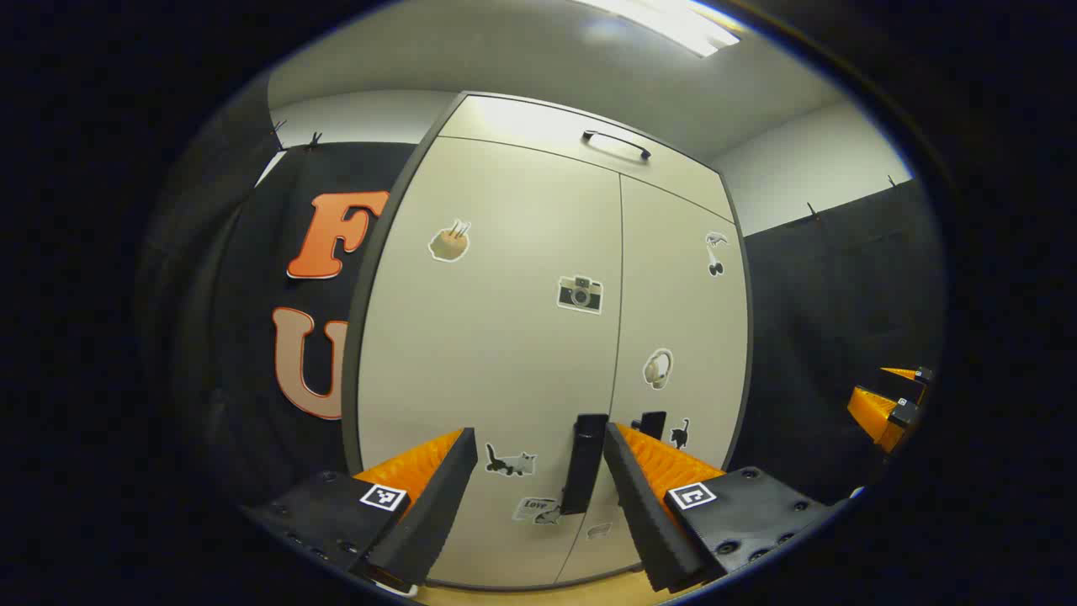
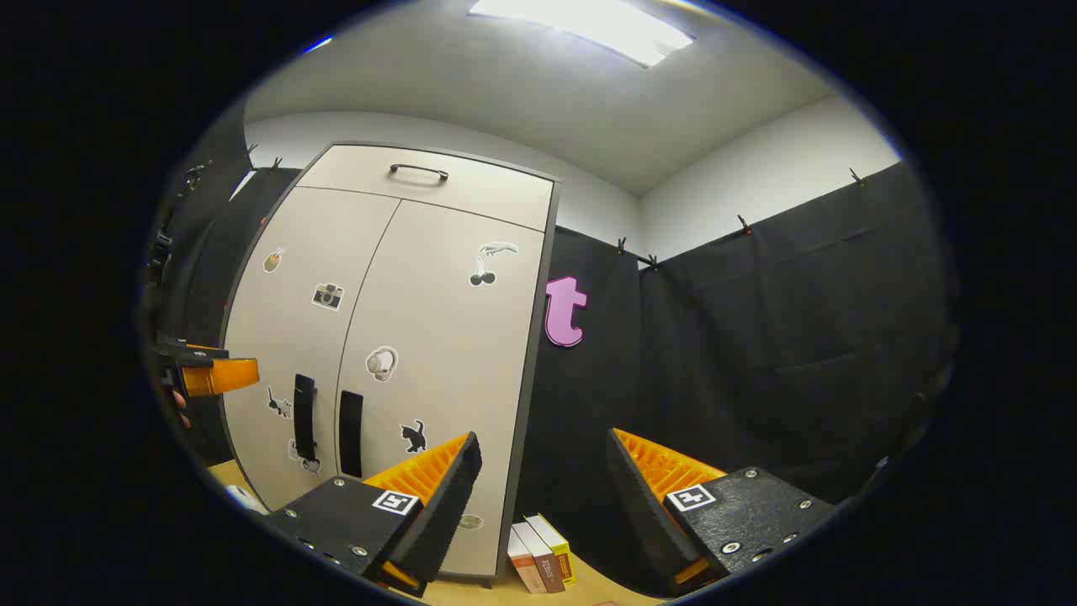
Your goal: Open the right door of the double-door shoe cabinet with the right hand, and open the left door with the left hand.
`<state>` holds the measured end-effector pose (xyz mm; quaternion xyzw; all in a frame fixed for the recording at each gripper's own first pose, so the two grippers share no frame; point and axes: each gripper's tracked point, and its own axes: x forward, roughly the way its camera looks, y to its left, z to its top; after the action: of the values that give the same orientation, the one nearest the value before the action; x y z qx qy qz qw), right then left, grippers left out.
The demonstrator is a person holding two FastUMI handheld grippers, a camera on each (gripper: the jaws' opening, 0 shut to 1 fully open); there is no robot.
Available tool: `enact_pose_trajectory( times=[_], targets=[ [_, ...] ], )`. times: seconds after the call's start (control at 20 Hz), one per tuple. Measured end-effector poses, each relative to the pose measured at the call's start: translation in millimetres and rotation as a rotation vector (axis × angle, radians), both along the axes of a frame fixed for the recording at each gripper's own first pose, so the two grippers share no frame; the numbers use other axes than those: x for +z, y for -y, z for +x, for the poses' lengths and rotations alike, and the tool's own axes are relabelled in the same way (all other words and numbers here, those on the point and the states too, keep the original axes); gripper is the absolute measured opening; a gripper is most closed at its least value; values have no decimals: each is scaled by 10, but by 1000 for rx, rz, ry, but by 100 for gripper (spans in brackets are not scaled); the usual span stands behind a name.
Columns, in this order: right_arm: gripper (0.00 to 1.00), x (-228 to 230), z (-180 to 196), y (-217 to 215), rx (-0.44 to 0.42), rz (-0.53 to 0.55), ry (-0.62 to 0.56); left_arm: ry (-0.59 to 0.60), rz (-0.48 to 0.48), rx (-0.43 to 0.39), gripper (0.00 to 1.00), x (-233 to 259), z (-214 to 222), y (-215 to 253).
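Note:
The pale shoe cabinet has both doors shut. In the left gripper view its left door [image 1: 488, 353] and right door [image 1: 686, 320] stand close ahead, each with a dark vertical handle near the centre seam: the left handle [image 1: 585, 463] and the right handle [image 1: 653, 423]. My left gripper [image 1: 538, 438] is open, and the left handle lies between its fingers, close to the right one, short of contact. My right gripper [image 2: 543, 442] is open and holds nothing; it points past the cabinet's right edge, with the right handle [image 2: 350, 433] off to its left.
A top drawer with a bar handle [image 2: 418, 172] sits above the doors. Several books [image 2: 538, 555] stand on the wooden floor by the cabinet's right foot. Black cloth walls flank the cabinet. The left gripper [image 2: 214, 370] shows far left, the right gripper [image 1: 893, 397] far right.

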<state>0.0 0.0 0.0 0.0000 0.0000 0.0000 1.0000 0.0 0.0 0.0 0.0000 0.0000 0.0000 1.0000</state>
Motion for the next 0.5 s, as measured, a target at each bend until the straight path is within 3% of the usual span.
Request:
enact_pose_trajectory(
  times=[0.25,0.5],
  targets=[
    [91,107,28,65,56,-3,9,57,0,20,96,529,-134,-17],
    [91,203,49,276,131,-24,42,103,34,113,96,902,-343,88]
  ],
)
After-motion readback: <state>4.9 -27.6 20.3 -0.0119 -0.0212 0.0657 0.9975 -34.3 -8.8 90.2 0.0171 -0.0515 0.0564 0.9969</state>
